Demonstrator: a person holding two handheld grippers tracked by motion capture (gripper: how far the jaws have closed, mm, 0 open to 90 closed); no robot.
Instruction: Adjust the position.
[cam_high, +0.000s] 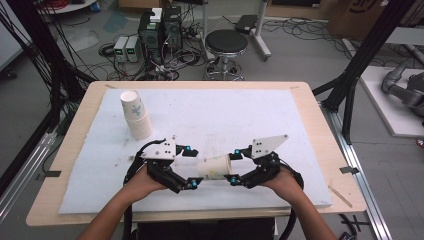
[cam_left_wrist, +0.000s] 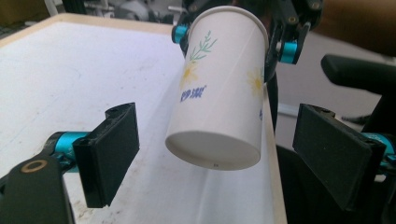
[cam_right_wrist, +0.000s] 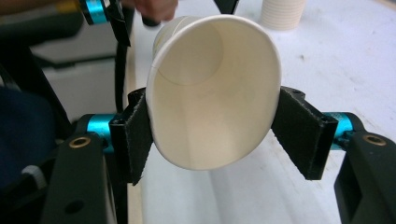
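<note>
Cup held sideways between your two hand-held grippers, low over the worktop's near edge.

Your left hand-held gripper stands released, its jaws spread either side of the paper cup base without touching. Your right hand-held gripper is clenched on the cup's rim, squeezing it oval. A stack of cups stands at ten o'clock on the worktop.

The paper cup was white, printed with pale yellow flowers, a green sprig and blue lettering; its inside was plain cream-white. The stack of cups bore the same faint flower print. Both grippers were black with bright turquoise fittings and grey top plates. The mat was white, over a light wooden table.
</note>
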